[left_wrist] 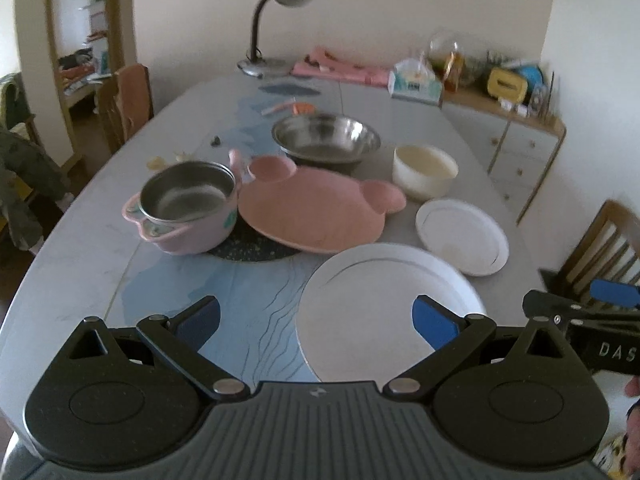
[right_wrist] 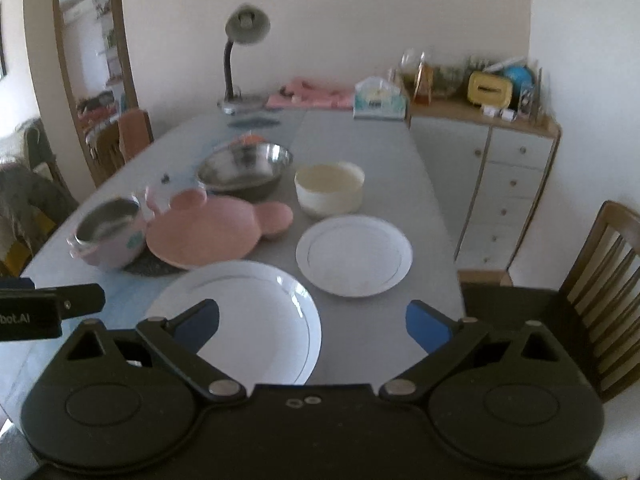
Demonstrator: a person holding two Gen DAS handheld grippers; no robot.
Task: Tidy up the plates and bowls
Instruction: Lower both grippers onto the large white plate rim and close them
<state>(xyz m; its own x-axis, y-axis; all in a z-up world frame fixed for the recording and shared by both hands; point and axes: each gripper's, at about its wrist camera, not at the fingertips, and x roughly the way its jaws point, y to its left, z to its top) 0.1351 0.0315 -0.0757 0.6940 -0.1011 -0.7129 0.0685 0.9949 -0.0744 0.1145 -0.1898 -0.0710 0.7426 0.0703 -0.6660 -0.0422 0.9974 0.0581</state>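
Observation:
A large white plate (left_wrist: 380, 304) (right_wrist: 256, 312) lies at the near edge of the grey table (left_wrist: 80, 240). Beyond it to the right sits a smaller white plate (left_wrist: 462, 236) (right_wrist: 354, 254). A pink bear-shaped plate (left_wrist: 316, 212) (right_wrist: 208, 232) rests partly on a dark mat. Left of it stands a pink pot with a steel inside (left_wrist: 186, 208) (right_wrist: 108, 236). Further back are a steel bowl (left_wrist: 326, 138) (right_wrist: 244, 170) and a white bowl (left_wrist: 424, 170) (right_wrist: 330, 188). My left gripper (left_wrist: 316, 320) hovers open over the near table edge. My right gripper (right_wrist: 312, 322) is open too, above the large plate's right side.
A desk lamp (left_wrist: 276, 20) (right_wrist: 240, 60), pink cloth (left_wrist: 340, 66) and tissue box (left_wrist: 416, 80) stand at the table's far end. A cluttered sideboard (right_wrist: 500, 168) lines the right wall. Wooden chairs stand at the left (left_wrist: 124, 100) and right (right_wrist: 600, 280).

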